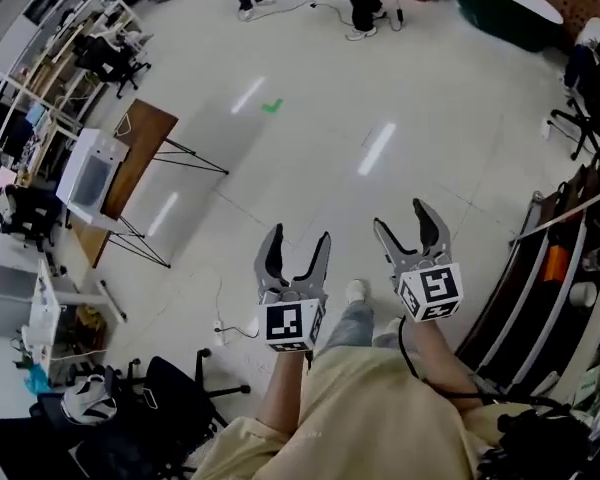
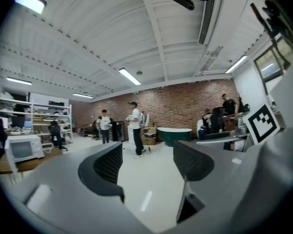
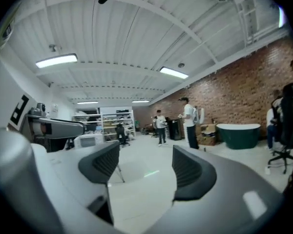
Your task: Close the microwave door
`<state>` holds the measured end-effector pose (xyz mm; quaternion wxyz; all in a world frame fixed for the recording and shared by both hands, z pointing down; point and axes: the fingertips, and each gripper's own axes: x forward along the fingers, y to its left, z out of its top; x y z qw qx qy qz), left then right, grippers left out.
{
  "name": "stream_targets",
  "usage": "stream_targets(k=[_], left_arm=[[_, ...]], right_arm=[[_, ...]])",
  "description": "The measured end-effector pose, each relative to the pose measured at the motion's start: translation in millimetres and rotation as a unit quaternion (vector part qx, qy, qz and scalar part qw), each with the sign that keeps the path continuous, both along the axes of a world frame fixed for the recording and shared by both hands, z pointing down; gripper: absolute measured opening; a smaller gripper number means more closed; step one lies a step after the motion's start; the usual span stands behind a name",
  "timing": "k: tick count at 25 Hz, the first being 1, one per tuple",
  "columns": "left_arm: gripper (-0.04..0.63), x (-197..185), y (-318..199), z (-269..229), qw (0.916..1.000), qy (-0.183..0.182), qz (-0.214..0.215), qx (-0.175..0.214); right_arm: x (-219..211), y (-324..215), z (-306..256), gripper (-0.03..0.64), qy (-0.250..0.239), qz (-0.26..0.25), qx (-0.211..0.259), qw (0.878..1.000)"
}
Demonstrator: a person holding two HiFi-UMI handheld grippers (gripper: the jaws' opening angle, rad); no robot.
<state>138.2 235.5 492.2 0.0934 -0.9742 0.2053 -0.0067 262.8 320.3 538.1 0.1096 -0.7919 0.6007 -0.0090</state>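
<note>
Jaws gape empty on left gripper (image 1: 298, 238) and right gripper (image 1: 401, 218) — both held level, side by side.

L hand-held gripper (image 1: 296, 260) jaws apart, empty, R hand-held gripper (image 1: 414, 230) same — both held level, side by side

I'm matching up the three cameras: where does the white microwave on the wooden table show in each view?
Head view: the white box-shaped microwave is near the left edge, on the brown wooden folding table.
Left gripper view: far left, just below mid-height.
Right gripper view: left of centre, in the distance.
Shared landmark: the dark green tub.
</note>
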Motion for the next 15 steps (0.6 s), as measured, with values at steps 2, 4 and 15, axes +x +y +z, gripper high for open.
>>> stream_targets(k=[2,4,15], left_arm=[[0.328,-44,-29,-5,0.9986,0.008,-0.053,-0.003],[0.324,-81,-54,-9,0.9955,0.016,-0.093,-0.004],[0.324,-262,-201,27,0.9513,0.066,-0.301,0.006]], right_arm=[[-47,-38,-4,0.328,0.010,-0.063,-0.009,0.998],[-83,-70,-14,0.328,0.024,-0.107,-0.011,0.994],[-233,-289,-7,0.327,0.073,-0.314,0.015,0.947]])
